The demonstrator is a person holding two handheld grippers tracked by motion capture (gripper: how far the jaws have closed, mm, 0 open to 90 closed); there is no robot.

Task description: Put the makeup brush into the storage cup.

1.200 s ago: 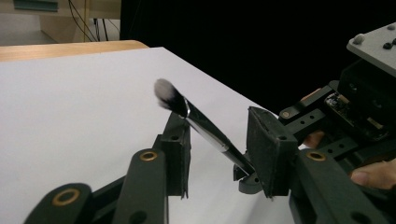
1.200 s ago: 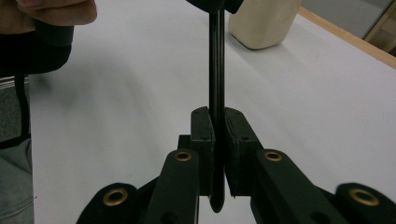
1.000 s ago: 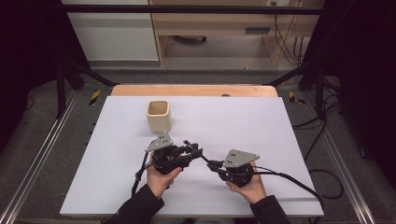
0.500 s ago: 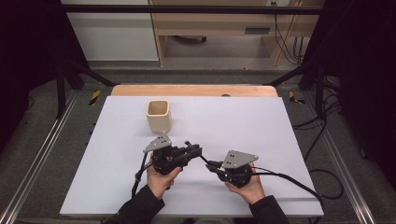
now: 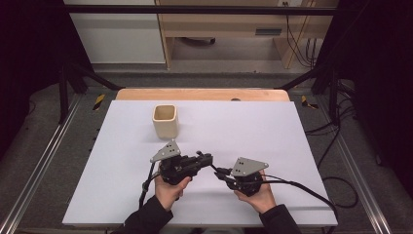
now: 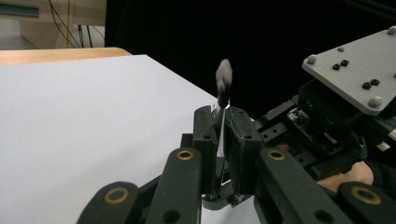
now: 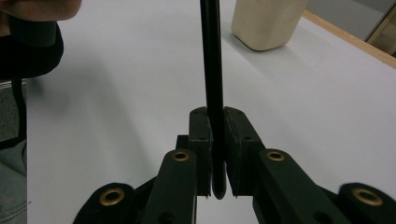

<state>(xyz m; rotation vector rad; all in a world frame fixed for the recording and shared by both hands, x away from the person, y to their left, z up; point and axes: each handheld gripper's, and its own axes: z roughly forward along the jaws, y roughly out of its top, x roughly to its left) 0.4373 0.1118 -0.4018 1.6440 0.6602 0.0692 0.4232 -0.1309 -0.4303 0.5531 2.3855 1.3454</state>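
Both tongs grip one thin black stick (image 7: 212,70) between them above the white worktop (image 5: 272,131). The left tongs (image 6: 223,122) have just closed on its grey-tipped end, and the right tongs (image 7: 215,122) clamp the other end.

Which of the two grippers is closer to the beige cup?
The left gripper, whose jaws have just been closing on a grey-tipped stick; the right gripper, shut on a black rod, sits farther right and nearer the person.
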